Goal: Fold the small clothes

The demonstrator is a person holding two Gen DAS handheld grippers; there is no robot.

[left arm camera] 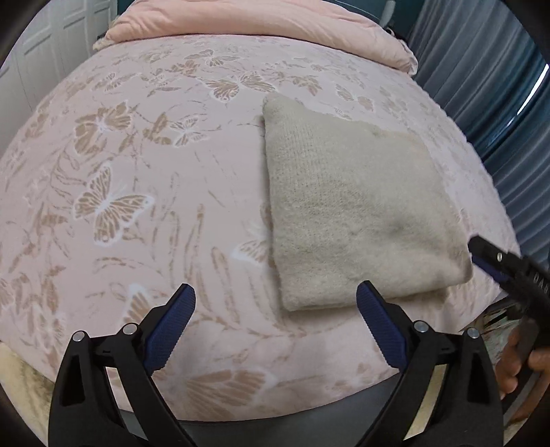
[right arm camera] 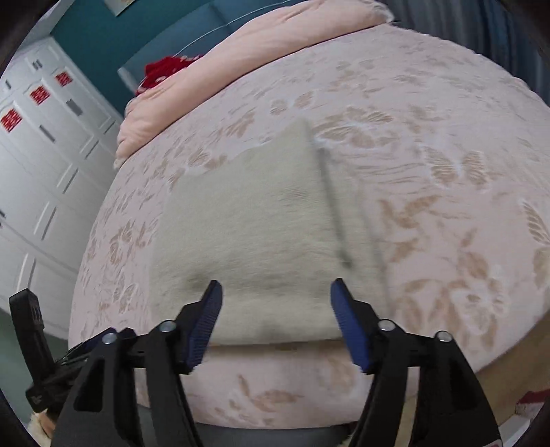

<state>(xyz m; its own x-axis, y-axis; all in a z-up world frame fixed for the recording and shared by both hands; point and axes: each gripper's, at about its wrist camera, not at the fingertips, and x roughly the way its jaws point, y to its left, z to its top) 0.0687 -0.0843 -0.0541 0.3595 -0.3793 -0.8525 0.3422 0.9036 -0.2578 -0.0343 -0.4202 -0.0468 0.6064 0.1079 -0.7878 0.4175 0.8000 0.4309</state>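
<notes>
Item: beige knit garment (left arm camera: 357, 206), small, folded into a thick, roughly square packet. Location: flat on the bed (left arm camera: 144, 192), over a pink butterfly-print cover, near the bed's front edge; in the left wrist view it sits at about 2 o'clock from the left gripper (left arm camera: 275, 323), which hovers over bare cover just beside its near left corner.

Handling, as judged: light, soft and limp, with a fuzzy pile that should give good purchase and little slip. Not fragile, but the layers look likely to slide apart or sag if lifted by one corner. Best hold appears to be the rounded folded edge at the near side, pinching all layers together, one gripper toward each end.

Left gripper: jaws wide apart, nothing between them.

Right gripper (right arm camera: 275, 323): jaws apart, straddling the near edge of the garment at 12 o'clock in its own view, pads not pressing on the cloth.

Also present: pink quilt (left arm camera: 261, 24) at the far end of the bed, at 12 o'clock.
</notes>
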